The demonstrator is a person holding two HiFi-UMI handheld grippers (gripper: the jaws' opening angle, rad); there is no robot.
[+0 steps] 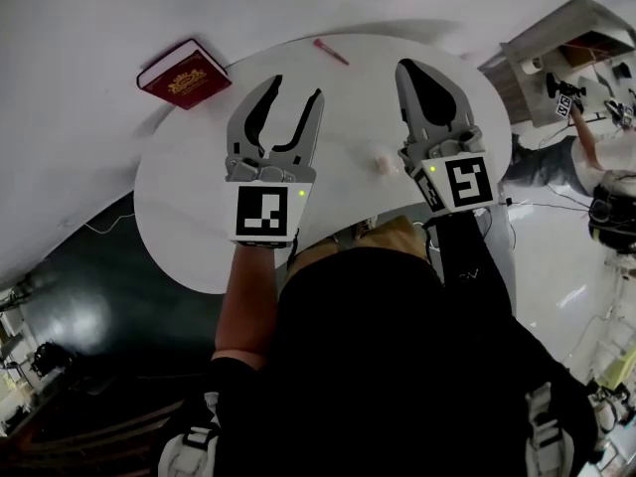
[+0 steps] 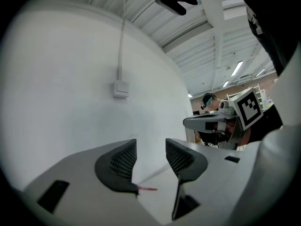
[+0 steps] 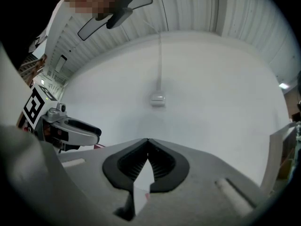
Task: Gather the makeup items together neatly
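Note:
A thin pink makeup pencil point(image 1: 331, 51) lies near the far edge of the round white table point(image 1: 189, 207). A small pale item point(image 1: 384, 160) rests on the table just left of my right gripper's body; I cannot tell what it is. My left gripper point(image 1: 297, 87) hovers over the table's middle, open and empty. In the left gripper view the pencil point(image 2: 148, 189) shows low between the open jaws of that gripper point(image 2: 150, 145). My right gripper point(image 1: 408, 66) is shut with nothing in it, and its jaws meet in the right gripper view point(image 3: 148, 141).
A dark red book point(image 1: 184, 74) lies off the table's far left edge on the white surface. A cluttered shelf point(image 1: 571, 48) and a person stand at the right. A wall socket point(image 2: 120, 89) is mounted on the white wall ahead.

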